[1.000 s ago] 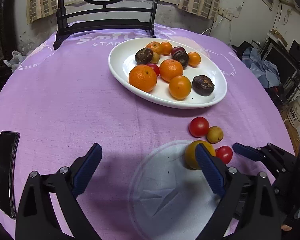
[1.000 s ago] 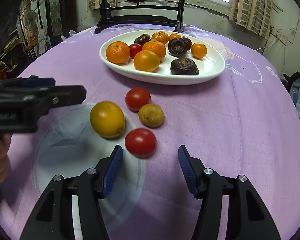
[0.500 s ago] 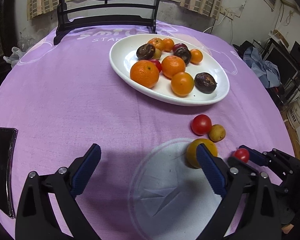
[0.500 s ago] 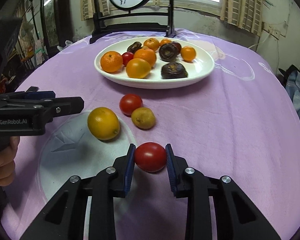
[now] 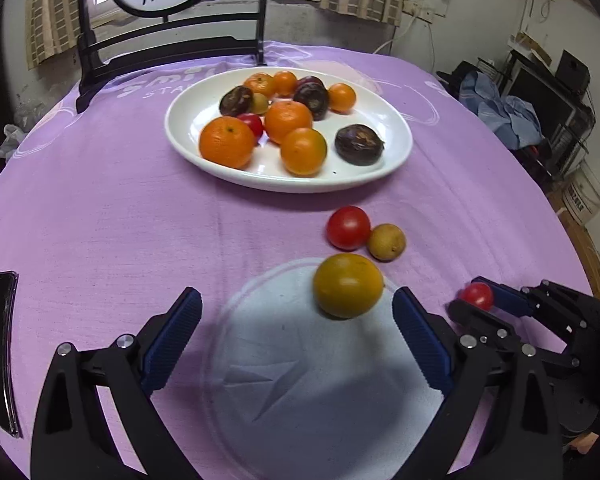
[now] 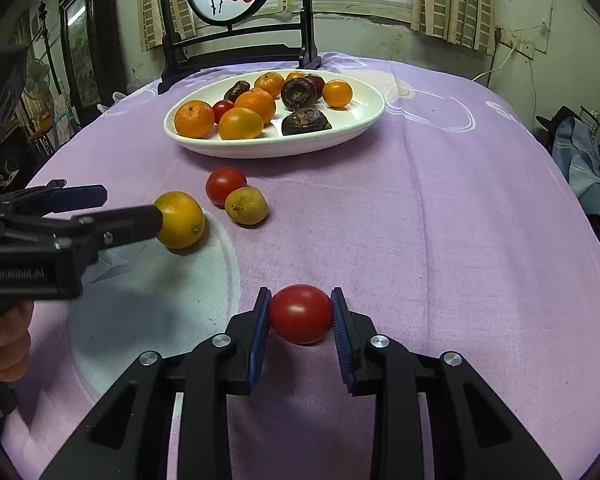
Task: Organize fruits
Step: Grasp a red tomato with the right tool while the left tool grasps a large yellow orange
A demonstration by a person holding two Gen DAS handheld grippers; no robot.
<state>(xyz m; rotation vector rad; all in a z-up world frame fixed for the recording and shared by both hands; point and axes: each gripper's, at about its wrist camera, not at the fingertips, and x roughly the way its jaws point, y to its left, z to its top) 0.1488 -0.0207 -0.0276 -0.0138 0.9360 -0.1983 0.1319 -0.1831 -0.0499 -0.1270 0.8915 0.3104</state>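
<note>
Currently the right gripper (image 6: 301, 314) is clamped on a red tomato (image 6: 300, 313), both blue pads pressed against its sides, the fruit held near the table's front edge over the purple cloth (image 6: 440, 220). The left gripper (image 5: 296, 340) stands wide open with nothing between its fingers; a yellow-orange citrus (image 5: 348, 285) lies just ahead of it, at the edge of a pale round patch in the cloth.

Risks, as judgement. The tomato is smooth, round and probably soft: too firm a squeeze could split the skin, too light a hold could let it slip out during transport. It is gripped across its middle, so a quick tilt may let it roll out forward. The left gripper's nearer finger sits very close to the citrus in the right wrist view; whether it touches, I cannot tell. A nudge could send the citrus rolling toward the second tomato (image 5: 348, 227) and the small yellow-brown fruit (image 5: 386, 241), which lie touching each other between citrus and plate. The two grippers work close together, so a collision is possible.

Containers. One white oval plate (image 5: 392, 160) sits at the far side. It holds several oranges, a small red tomato, three or four dark wrinkled fruits, and one small greenish-yellow fruit. The plate's right half has bare room for more.
</note>
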